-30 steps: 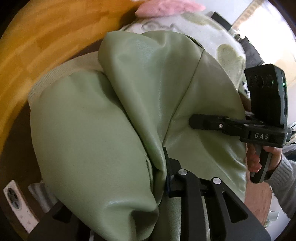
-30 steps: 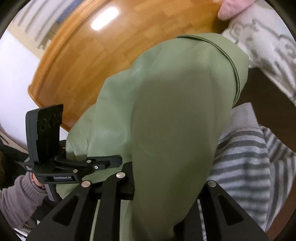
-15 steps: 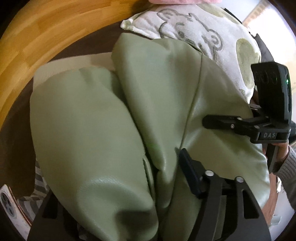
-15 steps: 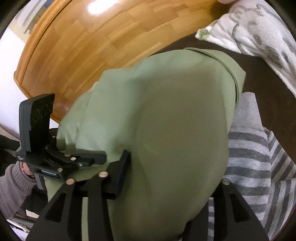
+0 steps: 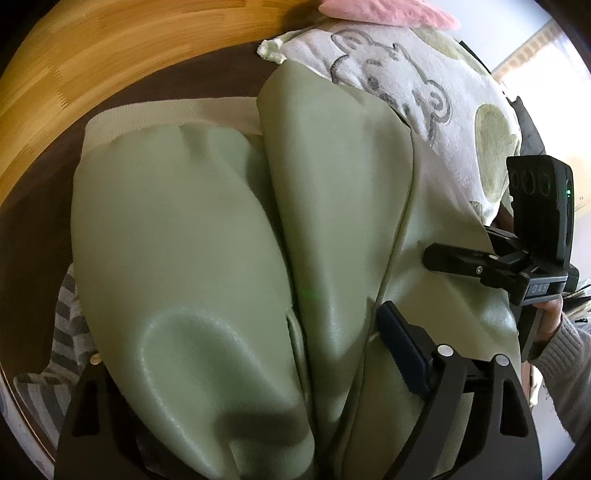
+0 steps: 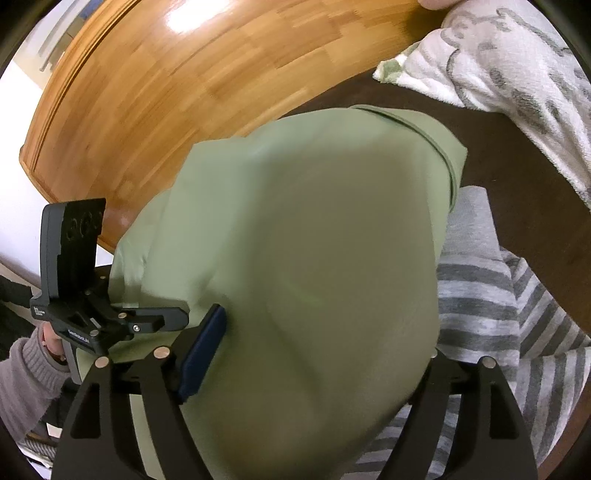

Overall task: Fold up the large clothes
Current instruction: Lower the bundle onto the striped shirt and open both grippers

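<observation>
A pale green, leather-like garment (image 5: 207, 240) lies bunched in thick folds on a dark brown surface (image 5: 33, 236). My left gripper (image 5: 240, 339) points down over it with its jaws opening. The folds bulge between the fingers; the blue pad (image 5: 400, 350) stands beside the cloth and the other finger is mostly hidden under it. In the right wrist view the green garment (image 6: 314, 240) fills the gap of my right gripper (image 6: 325, 332), whose jaws are also opening, blue pad (image 6: 203, 350) at the fabric's edge. Each gripper shows in the other's view: the right gripper (image 5: 461, 262), the left gripper (image 6: 162, 319).
A grey striped garment (image 6: 498, 314) lies under and beside the green one. A white blanket with animal prints (image 5: 406, 85) and a pink cloth (image 5: 388, 11) lie beyond. A wooden surface (image 6: 184, 92) borders the dark one. A grey-sleeved hand (image 5: 554, 325) holds the right gripper.
Both grippers were shut on folds of the green garment and have spread their jaws wide. Both have sunk, and the garment has settled lower on the surface.
</observation>
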